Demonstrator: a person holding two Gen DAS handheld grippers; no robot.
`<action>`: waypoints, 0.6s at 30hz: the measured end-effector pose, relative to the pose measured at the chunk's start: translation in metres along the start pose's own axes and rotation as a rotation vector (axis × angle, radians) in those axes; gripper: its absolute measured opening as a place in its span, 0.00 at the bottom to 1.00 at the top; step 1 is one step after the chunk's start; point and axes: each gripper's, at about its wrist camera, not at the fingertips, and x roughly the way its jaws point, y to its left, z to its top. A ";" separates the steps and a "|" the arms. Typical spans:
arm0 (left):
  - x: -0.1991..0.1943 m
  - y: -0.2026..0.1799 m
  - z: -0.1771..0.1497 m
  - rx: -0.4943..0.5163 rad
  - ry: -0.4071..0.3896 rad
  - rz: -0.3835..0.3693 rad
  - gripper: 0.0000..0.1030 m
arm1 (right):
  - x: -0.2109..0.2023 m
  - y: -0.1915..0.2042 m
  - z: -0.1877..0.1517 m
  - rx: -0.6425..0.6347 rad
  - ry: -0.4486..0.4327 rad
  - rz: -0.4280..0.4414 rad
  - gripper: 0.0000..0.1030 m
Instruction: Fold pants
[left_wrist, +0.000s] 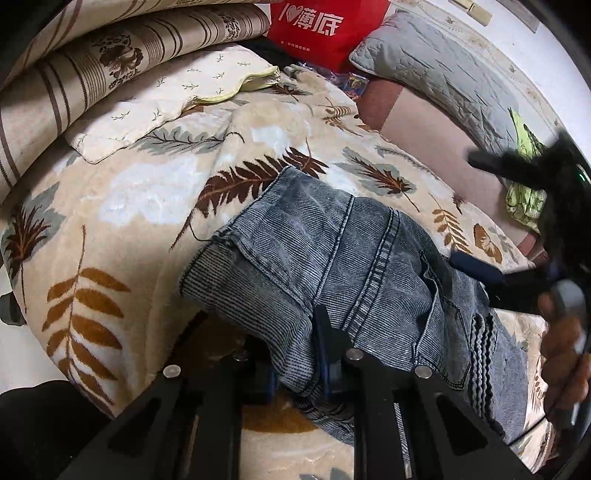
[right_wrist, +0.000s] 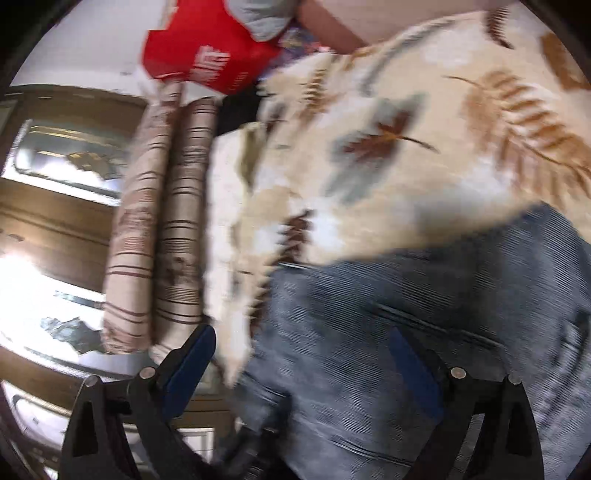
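Observation:
Grey-blue denim pants (left_wrist: 351, 273) lie bunched on a leaf-patterned blanket (left_wrist: 122, 206). My left gripper (left_wrist: 295, 373) is shut on a fold of the pants' edge near the bottom of the left wrist view. My right gripper (left_wrist: 480, 214) shows at the right of that view, jaws spread, one finger lying on the pants. In the blurred right wrist view the right gripper (right_wrist: 306, 373) is open and empty, its fingers just above the pants (right_wrist: 424, 332) and the blanket (right_wrist: 388, 147).
Striped rolled bedding (left_wrist: 110, 74) and a small cream pillow (left_wrist: 166, 99) lie at the back left. A red bag (left_wrist: 321, 26) and a grey quilted pillow (left_wrist: 436, 62) sit at the back. A yellow-green cloth (left_wrist: 524, 192) lies at the right. Wooden furniture (right_wrist: 66, 229) stands left of the bed.

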 end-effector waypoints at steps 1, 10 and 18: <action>0.000 0.000 0.000 0.002 0.001 0.000 0.17 | 0.010 -0.001 0.002 0.000 0.011 -0.006 0.94; 0.000 0.002 0.000 -0.005 0.007 -0.010 0.17 | 0.028 -0.004 0.001 0.024 0.050 -0.039 0.94; 0.001 0.003 0.000 -0.005 0.008 -0.011 0.17 | 0.061 -0.015 0.002 0.074 0.071 -0.051 0.93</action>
